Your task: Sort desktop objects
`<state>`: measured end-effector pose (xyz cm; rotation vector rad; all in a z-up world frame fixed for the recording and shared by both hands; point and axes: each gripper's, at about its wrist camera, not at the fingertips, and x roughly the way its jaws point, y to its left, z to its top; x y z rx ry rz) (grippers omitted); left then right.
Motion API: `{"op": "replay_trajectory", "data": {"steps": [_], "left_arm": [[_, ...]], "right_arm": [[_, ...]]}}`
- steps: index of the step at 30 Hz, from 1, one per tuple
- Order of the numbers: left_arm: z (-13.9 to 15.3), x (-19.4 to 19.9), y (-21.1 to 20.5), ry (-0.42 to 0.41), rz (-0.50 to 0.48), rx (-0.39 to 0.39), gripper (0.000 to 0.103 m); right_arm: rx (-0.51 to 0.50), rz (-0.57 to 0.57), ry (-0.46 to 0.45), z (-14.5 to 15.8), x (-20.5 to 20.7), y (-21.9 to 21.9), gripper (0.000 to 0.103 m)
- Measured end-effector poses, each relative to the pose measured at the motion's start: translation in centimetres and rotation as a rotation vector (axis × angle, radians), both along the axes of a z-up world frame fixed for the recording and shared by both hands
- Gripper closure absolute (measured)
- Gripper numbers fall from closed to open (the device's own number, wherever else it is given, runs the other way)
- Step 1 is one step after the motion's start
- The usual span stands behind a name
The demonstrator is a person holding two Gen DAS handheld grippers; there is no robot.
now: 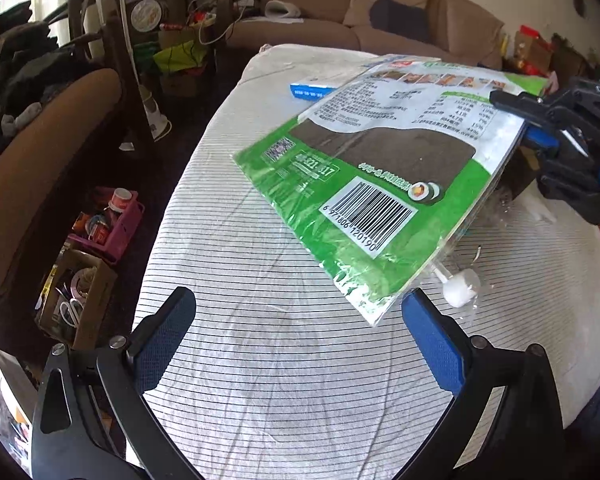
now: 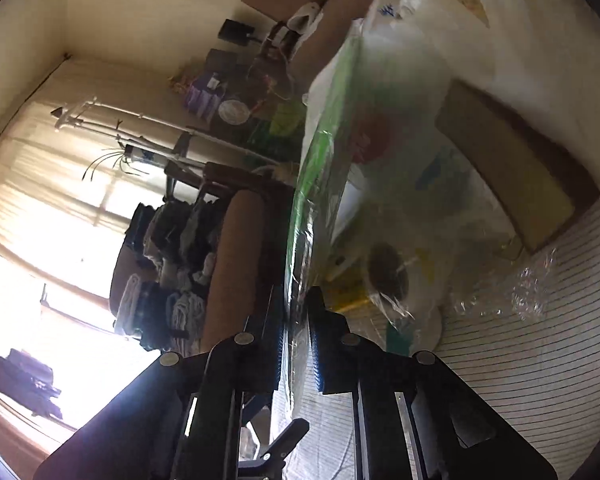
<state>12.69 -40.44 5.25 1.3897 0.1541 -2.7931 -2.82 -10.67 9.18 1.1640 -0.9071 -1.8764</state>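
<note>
— Seaweed packet, the flat green-and-white plastic one with a barcode (image 1: 374, 176) — where is it, and on what surface?

— It is held in the air above a white cloth with thin dark stripes (image 1: 260, 360) that covers the table. Around it is a living room: a brown sofa (image 1: 340, 12) at the back, a brown armchair (image 1: 40, 184) on the side, a bright window with curtains (image 2: 40, 184).

— How many things can you count?

— One packet. Two grippers. One blue-and-white box (image 1: 312, 90) lying behind the packet, one brown flat board (image 2: 516, 168) on the cloth, one small white object with a thin stem (image 1: 460, 284) under the packet, and some crumpled clear film (image 2: 532, 288).

— Which way does the packet point?

— Its long axis goes from the near corner, just beside the left fingers, up and away to the far right. The printed back side faces up and is tilted.

— And the jaws?

— The right gripper (image 2: 296, 312) pinches the packet's edge between its pressed fingers. The left gripper (image 1: 300, 320) is spread wide, with nothing between its blue pads (image 1: 160, 344).
</note>
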Motion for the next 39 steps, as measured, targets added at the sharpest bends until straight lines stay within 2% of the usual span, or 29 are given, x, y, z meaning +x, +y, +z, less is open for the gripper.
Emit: {"op": "replay_trajectory", "data": {"steps": [6, 9, 12, 14, 16, 18, 19, 20, 21, 24, 27, 29, 30, 31, 33, 34, 36, 39], "left_arm": [[5.2, 0.8, 4.9, 0.08, -0.093, -0.058, 0.0], [7.4, 0.5, 8.5, 0.111, -0.159, -0.123, 0.0], [8.6, -0.2, 12.2, 0.078, -0.2, -0.192, 0.0], [9.1, -0.4, 14.0, 0.07, -0.192, -0.224, 0.0], [10.3, 0.1, 14.9, 0.112, -0.174, -0.217, 0.013], [11.3, 0.8, 14.8, 0.138, -0.179, -0.133, 0.052], [11.7, 1.0, 14.6, 0.141, -0.174, -0.096, 0.06], [12.0, 1.2, 14.4, 0.141, -0.169, -0.071, 0.075], [12.2, 1.2, 14.3, 0.131, -0.166, -0.038, 0.083], [12.4, 1.3, 13.2, 0.081, -0.177, 0.122, 0.085], [12.8, 1.3, 13.7, 0.046, -0.179, 0.207, 0.087], [13.6, 1.1, 13.6, 0.033, -0.183, 0.322, 0.09], [13.9, 1.0, 13.5, 0.025, -0.179, 0.39, 0.091], [14.1, 0.9, 13.2, 0.016, -0.175, 0.455, 0.091], [13.9, 0.6, 13.1, -0.014, -0.164, 0.559, 0.091], [13.5, 0.5, 13.4, -0.035, -0.158, 0.596, 0.091], [12.5, -0.5, 14.2, -0.078, -0.139, 0.607, 0.091], [9.8, -0.2, 15.0, -0.135, -0.106, 0.593, 0.091]], "right_arm": [[0.018, 0.027, 0.094, 5.6, 2.3, 1.4, 0.092], [0.019, 0.047, 0.125, 7.5, 4.1, 2.1, 0.091], [0.01, 0.079, 0.134, 8.8, 6.0, 2.4, 0.091], [0.001, 0.1, 0.133, 9.8, 6.9, 2.0, 0.091], [-0.011, 0.113, 0.136, 10.4, 8.1, 2.6, 0.091], [-0.017, 0.115, 0.145, 11.2, 8.8, 3.6, 0.091], [-0.017, 0.115, 0.151, 11.4, 8.9, 4.0, 0.091], [-0.013, 0.113, 0.157, 11.7, 9.0, 4.7, 0.091], [-0.009, 0.113, 0.163, 11.9, 9.2, 5.2, 0.09], [-0.014, 0.117, 0.162, 12.2, 9.5, 6.6, 0.088], [-0.047, 0.107, 0.172, 13.2, 9.9, 8.4, 0.085], [-0.065, 0.076, 0.195, 14.4, 10.0, 10.2, 0.082], [-0.066, 0.054, 0.21, 14.9, 10.1, 11.3, 0.071], [-0.061, 0.028, 0.229, 15.5, 10.2, 12.4, 0.056], [-0.036, -0.043, 0.27, 16.2, 10.5, 15.4, 0.044], [-0.018, -0.063, 0.277, 16.1, 10.5, 16.7, 0.043], [0.058, -0.092, 0.265, 15.1, 10.2, 19.0, 0.043], [0.192, -0.104, 0.2, 11.4, 9.5, 21.7, 0.043]]}}
